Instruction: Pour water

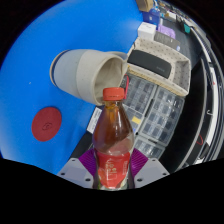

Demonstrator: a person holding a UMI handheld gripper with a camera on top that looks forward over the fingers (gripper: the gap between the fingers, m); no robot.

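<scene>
A clear bottle (113, 140) of amber drink with a red cap and a red label stands upright between my fingers, and my gripper (113, 165) is shut on it, both purple pads (88, 162) pressing on the label. Just beyond the cap a beige paper cup (88, 73) appears tipped on its side, its open mouth facing the bottle. Everything sits over a blue surface (40, 50).
A red round disc (46, 124) lies on the blue surface left of the bottle. To the right stands a clear plastic organiser (158, 108) with a cream and black device (158, 62) on top. Dark clutter fills the far right.
</scene>
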